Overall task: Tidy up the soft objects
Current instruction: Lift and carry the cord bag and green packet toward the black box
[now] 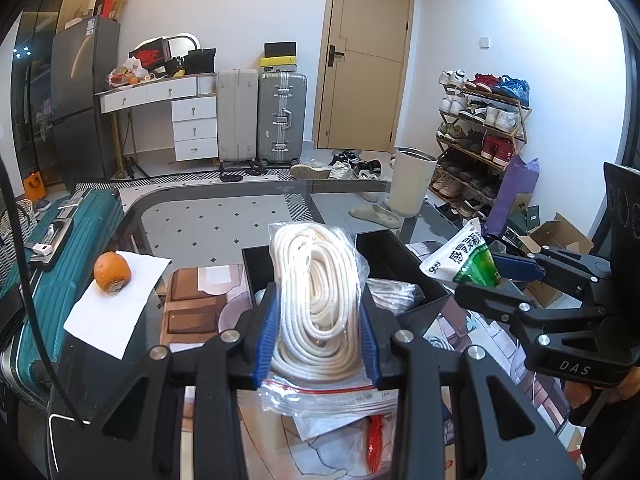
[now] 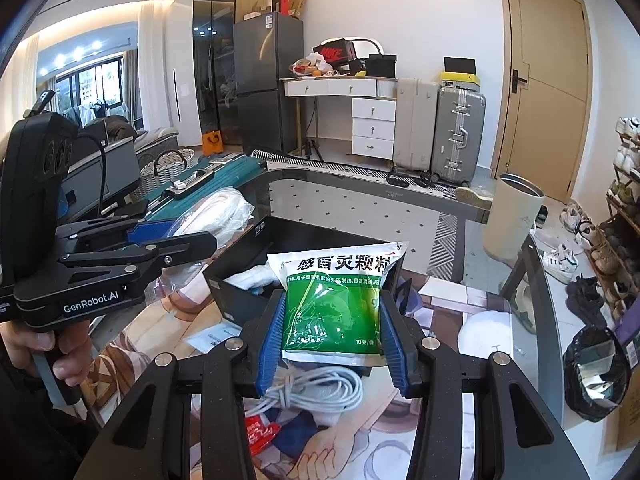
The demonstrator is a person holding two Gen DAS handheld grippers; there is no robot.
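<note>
Two soft items are in our grip, both carried near the black box (image 2: 256, 280), our landmark here. Our left gripper (image 1: 318, 336) has its blue pads clamped on a bagged coil of white rope (image 1: 316, 292), raised just in front of the box. Our right gripper (image 2: 334, 330) pinches a green and white sachet (image 2: 336, 300) at the box's near right corner. Inside the box some white soft goods already lie, so we judge sorting begun but unfinished. In front of the box, on the table (image 2: 532, 320), a white cable (image 2: 320, 388) and a red packet (image 2: 260, 436) wait. Readable writing: "10克/袋" on the sachet beneath large Chinese characters, "GenRobot.AI" on the left tool, "DAS" on the right one.
</note>
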